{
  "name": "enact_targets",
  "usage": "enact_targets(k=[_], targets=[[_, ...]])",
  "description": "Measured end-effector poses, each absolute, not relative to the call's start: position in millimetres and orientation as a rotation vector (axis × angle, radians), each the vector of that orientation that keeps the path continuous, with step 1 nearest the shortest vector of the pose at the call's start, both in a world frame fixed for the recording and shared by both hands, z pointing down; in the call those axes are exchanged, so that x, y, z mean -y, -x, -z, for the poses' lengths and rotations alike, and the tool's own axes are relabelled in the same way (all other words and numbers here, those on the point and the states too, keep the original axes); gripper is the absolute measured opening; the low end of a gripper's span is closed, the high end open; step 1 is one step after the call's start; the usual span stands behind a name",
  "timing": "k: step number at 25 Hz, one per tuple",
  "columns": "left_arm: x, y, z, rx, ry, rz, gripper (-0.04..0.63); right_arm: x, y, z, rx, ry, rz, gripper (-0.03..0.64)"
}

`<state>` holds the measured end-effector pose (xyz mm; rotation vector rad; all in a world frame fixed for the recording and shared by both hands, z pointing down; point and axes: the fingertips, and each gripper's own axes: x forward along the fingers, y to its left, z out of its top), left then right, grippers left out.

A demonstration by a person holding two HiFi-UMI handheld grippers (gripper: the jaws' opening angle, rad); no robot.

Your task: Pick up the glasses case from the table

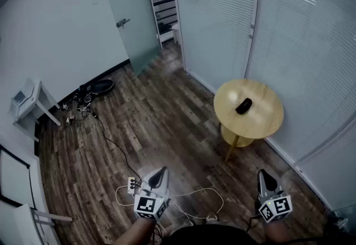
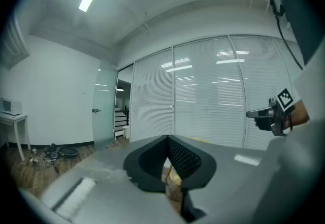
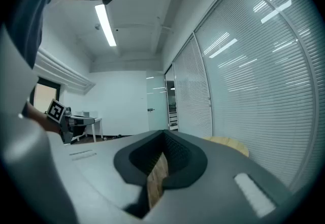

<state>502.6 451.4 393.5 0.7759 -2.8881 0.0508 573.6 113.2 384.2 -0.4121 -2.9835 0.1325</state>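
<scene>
Head view: the case (image 1: 243, 106) lies on the round table (image 1: 261, 121) at 2 o'clock, near its middle, well apart from both grippers. The left gripper (image 1: 162, 171) sits at 6 o'clock and the right gripper (image 1: 263, 175) at 5 o'clock, both low over the wood floor (image 1: 156, 121) and both empty. A door (image 1: 130, 16) stands at 12 o'clock and a cable (image 1: 111, 141) trails across the floor at 8 o'clock. Left gripper view: the jaws are together at the tips with nothing between them, and the right gripper shows at 3 o'clock. Right gripper view: the jaws are closed on nothing, the table's edge shows at 4 o'clock, and the left gripper at 9 o'clock.
</scene>
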Motion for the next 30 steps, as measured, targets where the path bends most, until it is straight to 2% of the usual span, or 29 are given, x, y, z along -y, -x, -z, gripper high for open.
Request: enact_targets(k=[12, 17, 21, 24, 30], targets=[[-391.6, -483.6, -371.7, 2.939, -0.875, -0.155, 0.003, -57.0, -574.0, -398.1, 3.011, 0.358, -0.166, 0.006], [-359.5, -474.8, -389.5, 2.932, -0.864, -0.167, 0.003, -36.9, -557.3, -422.1, 2.985, 0.429, -0.058, 0.006], [-334.2, -464.1, -408.4, 2.866, -0.903, -0.141, 0.003, -21.1, -532.1, -441.9, 2.947, 0.376, -0.132, 0.006], [-328.6, -435.1, -416.2, 2.837, -0.96, -0.174, 0.003, -19.3, -505.9, -445.2, 2.943, 0.352, -0.118, 0.006], [-326.7, -327.6, -409.6, 2.841, -1.011, -0.126, 0.003, -24.0, -421.7, -446.7, 2.904, 0.278, -0.172, 0.006]])
